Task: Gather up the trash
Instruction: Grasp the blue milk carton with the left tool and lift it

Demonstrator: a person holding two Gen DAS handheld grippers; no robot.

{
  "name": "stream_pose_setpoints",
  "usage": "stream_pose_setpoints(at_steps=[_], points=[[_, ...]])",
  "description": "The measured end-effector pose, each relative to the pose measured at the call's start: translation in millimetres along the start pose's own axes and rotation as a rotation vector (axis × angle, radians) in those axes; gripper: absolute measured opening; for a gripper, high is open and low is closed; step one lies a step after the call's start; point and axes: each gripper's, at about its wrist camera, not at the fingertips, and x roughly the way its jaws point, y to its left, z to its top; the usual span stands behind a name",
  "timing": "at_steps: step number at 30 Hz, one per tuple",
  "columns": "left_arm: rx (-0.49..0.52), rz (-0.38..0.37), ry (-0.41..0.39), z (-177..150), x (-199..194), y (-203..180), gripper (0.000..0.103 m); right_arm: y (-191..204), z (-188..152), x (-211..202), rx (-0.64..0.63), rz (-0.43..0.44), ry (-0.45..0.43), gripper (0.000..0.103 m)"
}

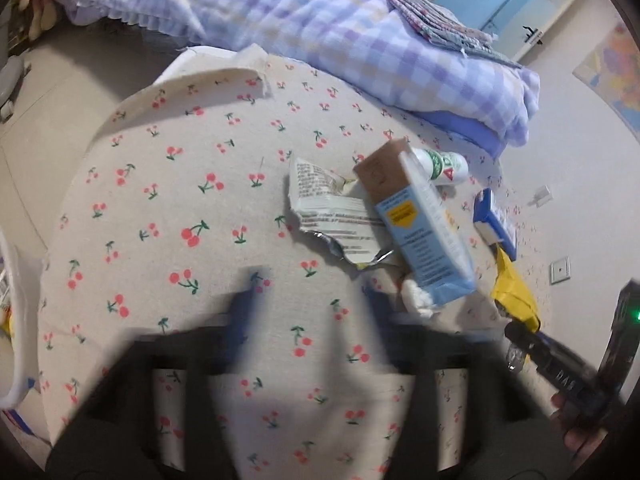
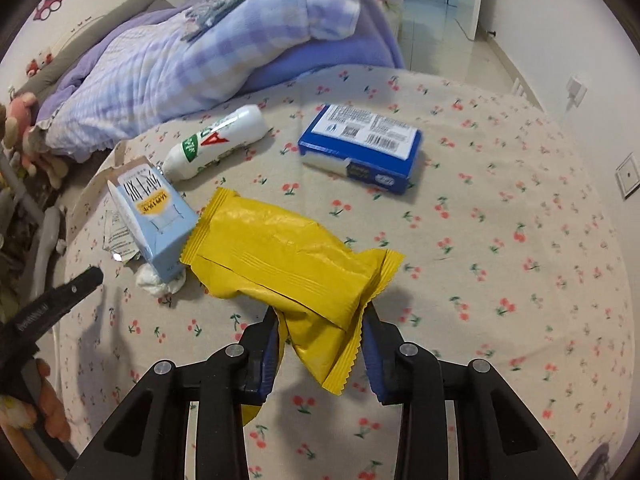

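My right gripper (image 2: 322, 340) is clamped on the yellow wrapper (image 2: 280, 256) over the cherry-print sheet (image 2: 500, 220), while my left gripper (image 1: 308, 300) hangs spread and empty near the light-blue carton (image 1: 424, 224).

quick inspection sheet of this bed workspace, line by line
surface: cherry-print bedsheet, lightly creased
job's things: yellow wrapper between the right tongs, pads pressing its near end; light blue carton tipped over a white tissue wad; torn printed wrapper; white bottle lying flat; blue box apart from the rest
clutter: checked quilt bunched at the far side
grippers: left tongs open over bare sheet, blurred, nothing between them; right tongs closed on the yellow wrapper
cables: nothing seen
surroundings: pale wall with a wall socket; tiled floor
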Motion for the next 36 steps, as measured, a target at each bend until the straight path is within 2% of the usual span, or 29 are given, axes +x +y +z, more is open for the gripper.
stream_pose_setpoints(at_steps=[2,6,12,17,21,25,26,27,31,36], points=[[0.021,0.009,-0.029,6,-7,-14,0.078,-7,0,-8,0.007,-0.004,-0.015,0.037],[0.043,0.036,-0.016,17,-7,-48,0.078,-21,0,-17,0.048,-0.005,-0.014,0.037],[0.065,0.112,0.054,24,29,-100,0.078,-44,-3,-22,0.094,0.000,-0.004,0.037],[0.057,0.220,0.130,20,67,-114,0.078,-67,-8,-29,0.122,0.001,-0.006,0.037],[0.040,0.249,0.114,20,75,-118,0.076,-76,-11,-29,0.126,0.003,0.000,0.037],[0.078,0.228,0.104,17,68,-121,0.067,-80,-13,-29,0.127,0.008,0.005,0.037],[0.089,0.214,0.098,16,65,-122,0.049,-80,-13,-30,0.127,0.010,0.003,0.037],[0.095,0.170,0.072,17,55,-122,0.043,-79,-13,-32,0.127,0.015,-0.001,0.037],[0.132,0.162,0.085,15,37,-122,0.042,-73,-13,-40,0.119,0.024,-0.018,0.037],[0.118,0.127,0.074,9,14,-105,0.041,-66,-16,-51,0.121,0.040,-0.031,0.037]])
